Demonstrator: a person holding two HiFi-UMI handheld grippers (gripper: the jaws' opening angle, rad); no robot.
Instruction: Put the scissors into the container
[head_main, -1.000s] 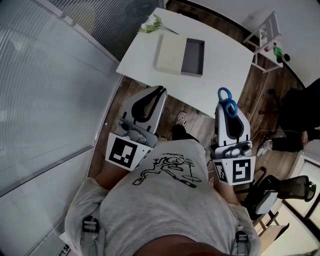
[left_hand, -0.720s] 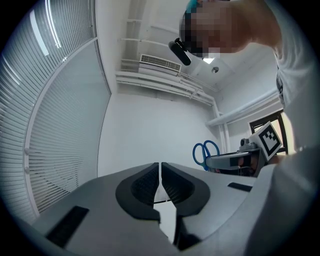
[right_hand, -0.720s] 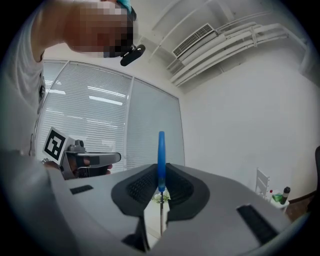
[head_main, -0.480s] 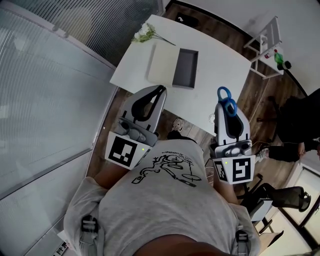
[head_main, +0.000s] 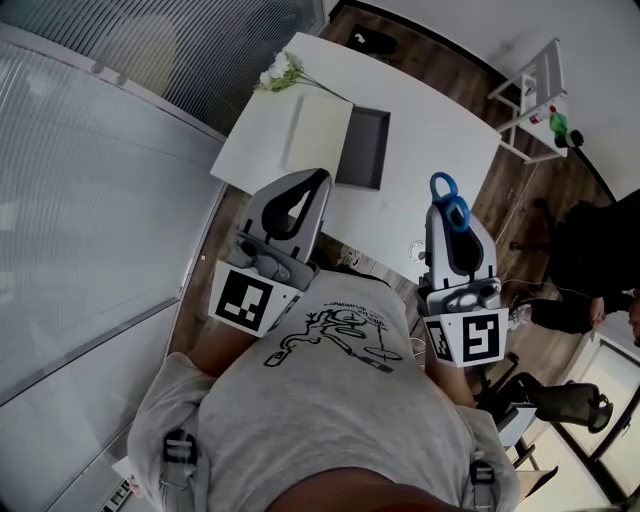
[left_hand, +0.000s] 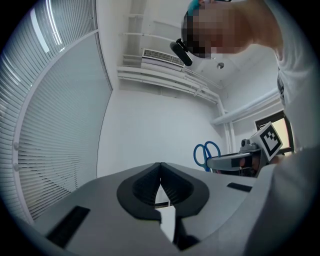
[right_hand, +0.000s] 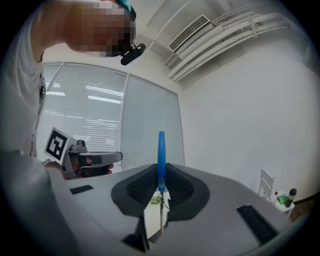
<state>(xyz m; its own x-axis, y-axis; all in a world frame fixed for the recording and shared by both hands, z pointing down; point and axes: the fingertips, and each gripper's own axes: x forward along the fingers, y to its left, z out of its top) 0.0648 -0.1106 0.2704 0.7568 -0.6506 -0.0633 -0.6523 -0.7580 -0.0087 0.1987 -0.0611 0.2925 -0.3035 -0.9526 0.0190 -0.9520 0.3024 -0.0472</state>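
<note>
The white table (head_main: 430, 140) lies ahead and below. On it, close to the near edge toward the left side, sits the dark open container (head_main: 362, 150), with a cream lid (head_main: 318, 135) touching its left side and a sprig of flowers (head_main: 280, 72) by the far left corner.

The left gripper (head_main: 318, 178) is held at chest height with its jaws closed on nothing. The right gripper (head_main: 446, 208) is clamped on the scissors (head_main: 450, 198). The blades are pinched edge-on between the pads and the blue handle loops stick out past the tips, short of the table.

The scissors look stiff, light and smooth, so they may pivot or slip in a narrow pinch. The flat of the closed blades near the pivot seems the surest hold.

Compared with a second ago, the table has swung in the head view and the container now sits nearer the gripper tips. Both grippers keep the same pose and grip.
</note>
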